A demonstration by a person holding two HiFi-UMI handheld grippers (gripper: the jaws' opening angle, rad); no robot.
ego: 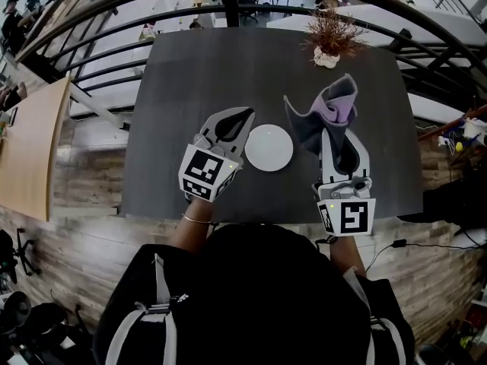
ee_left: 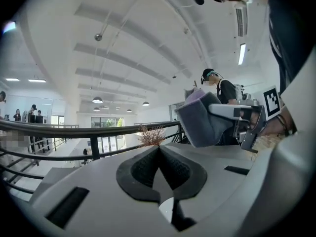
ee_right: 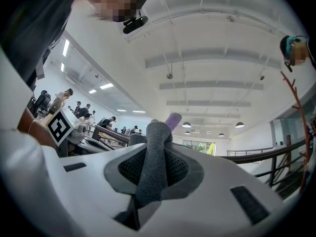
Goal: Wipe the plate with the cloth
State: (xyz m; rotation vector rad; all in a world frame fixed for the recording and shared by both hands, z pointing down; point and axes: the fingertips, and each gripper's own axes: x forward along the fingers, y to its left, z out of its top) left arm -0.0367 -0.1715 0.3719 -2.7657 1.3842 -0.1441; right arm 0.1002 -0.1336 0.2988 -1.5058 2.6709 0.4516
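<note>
Right gripper [ego: 337,139] clamping the grey-and-purple cloth [ego: 326,112], left gripper [ego: 245,116] holding its jaws together, empty, white plate [ego: 268,147] lying between both grippers, just beside the left.

Soft fuzzy grey-and-purple cloth [ego: 332,120], smooth white plate [ego: 268,147], matt dark wood-grain counter [ego: 190,74], left claw [ego: 245,117] of smooth pale plastic with rough black pads [ee_left: 140,169], metal railing [ego: 230,6]
</note>
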